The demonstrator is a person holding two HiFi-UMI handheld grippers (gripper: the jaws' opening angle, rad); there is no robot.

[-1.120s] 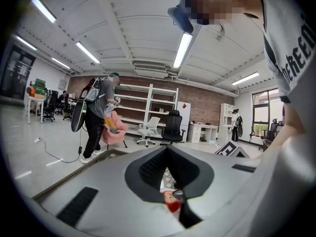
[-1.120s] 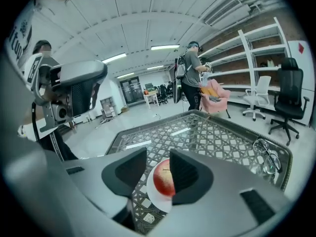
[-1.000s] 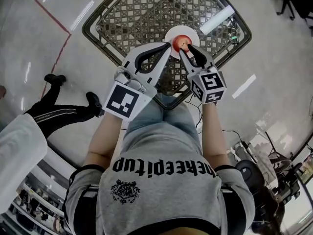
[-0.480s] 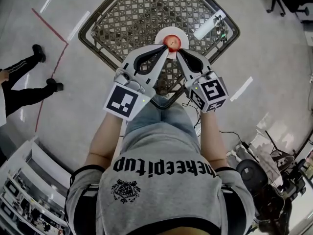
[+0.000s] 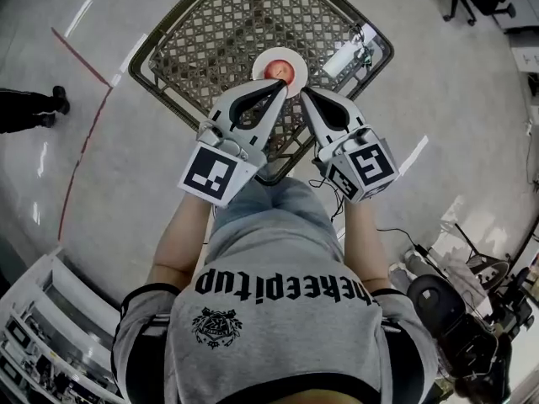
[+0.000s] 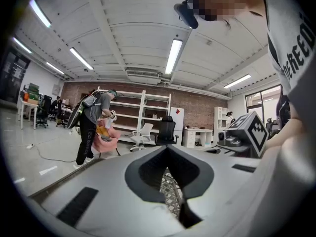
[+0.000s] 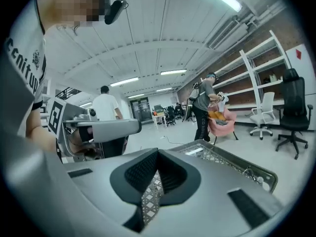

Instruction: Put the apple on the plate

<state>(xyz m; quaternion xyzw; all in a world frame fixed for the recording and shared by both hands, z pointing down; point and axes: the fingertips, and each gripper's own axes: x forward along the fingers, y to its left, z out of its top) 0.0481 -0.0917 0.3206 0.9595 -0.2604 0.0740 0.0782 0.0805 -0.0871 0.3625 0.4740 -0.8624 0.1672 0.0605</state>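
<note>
A red apple sits on a small white plate on the metal lattice table. My left gripper is shut, its tip just at the plate's near edge. My right gripper is also shut and empty, a little to the right of the plate and clear of the apple. In the left gripper view and the right gripper view the jaws meet with only table lattice showing below them. The apple is out of sight in both gripper views.
A white tube with cables lies at the table's right corner. A bystander's legs stand at the far left by a red floor line. A person with a backpack, office chairs and shelves are farther off.
My right gripper has drawn back from the apple and its jaws have closed. The left gripper moved slightly. The apple stays on the plate. The bystander's legs moved off to the left.
</note>
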